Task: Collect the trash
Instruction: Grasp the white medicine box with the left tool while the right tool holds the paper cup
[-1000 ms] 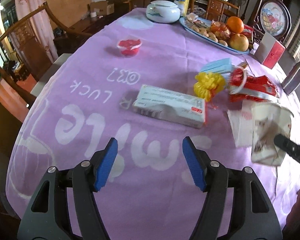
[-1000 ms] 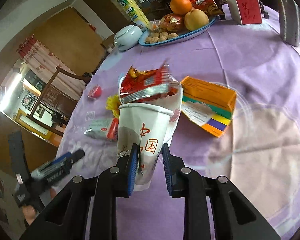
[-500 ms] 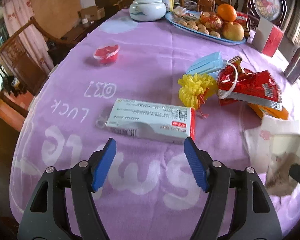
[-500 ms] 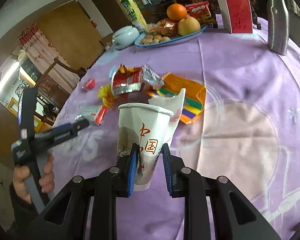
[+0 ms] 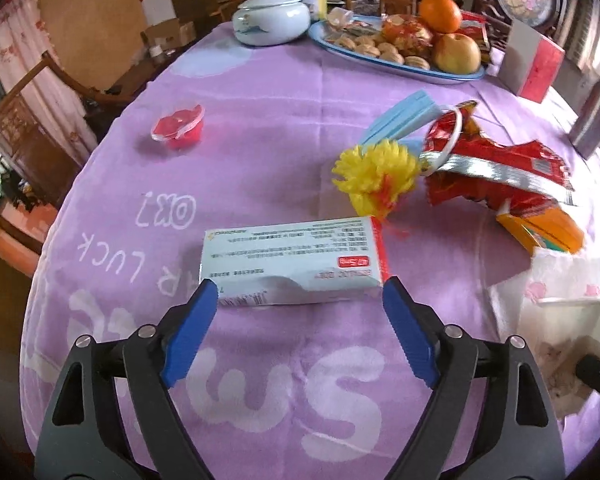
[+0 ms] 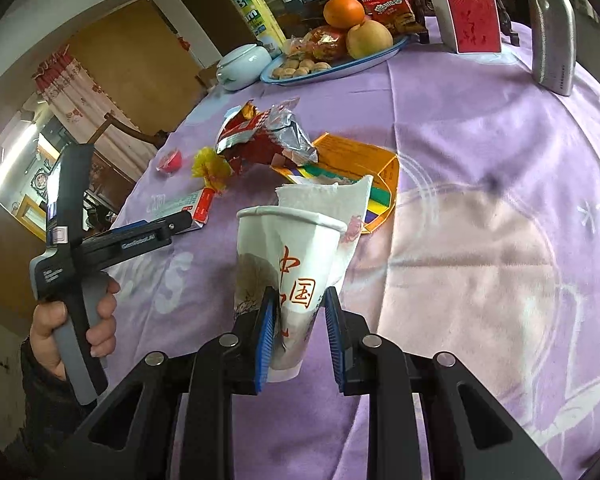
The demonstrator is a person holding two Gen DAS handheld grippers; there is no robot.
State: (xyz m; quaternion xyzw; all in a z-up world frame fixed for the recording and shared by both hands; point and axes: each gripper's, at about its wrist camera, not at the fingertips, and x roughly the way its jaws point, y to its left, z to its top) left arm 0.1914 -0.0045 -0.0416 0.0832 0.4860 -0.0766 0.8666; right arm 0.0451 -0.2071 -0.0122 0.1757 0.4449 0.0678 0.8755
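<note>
Two blue-padded grippers are seen: the right gripper (image 6: pixel 298 334) is clamped on a crumpled white paper cup (image 6: pixel 288 276); the left gripper (image 5: pixel 298 300), jaws opening, is spread around a pale rectangular cardboard box (image 5: pixel 296 258).

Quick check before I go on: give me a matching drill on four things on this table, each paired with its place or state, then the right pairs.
Things:
1. paper cup
2. white carton
3. red jelly cup
4. orange

Places or states:
A. on the blue tray with an apple
B. lies flat just ahead of the left tool, whose jaws are opening
C. clamped in the right tool, tissue tucked inside
D. stands alone on the purple cloth, far left

Pairs: 1-C, 2-B, 3-D, 4-A
</note>
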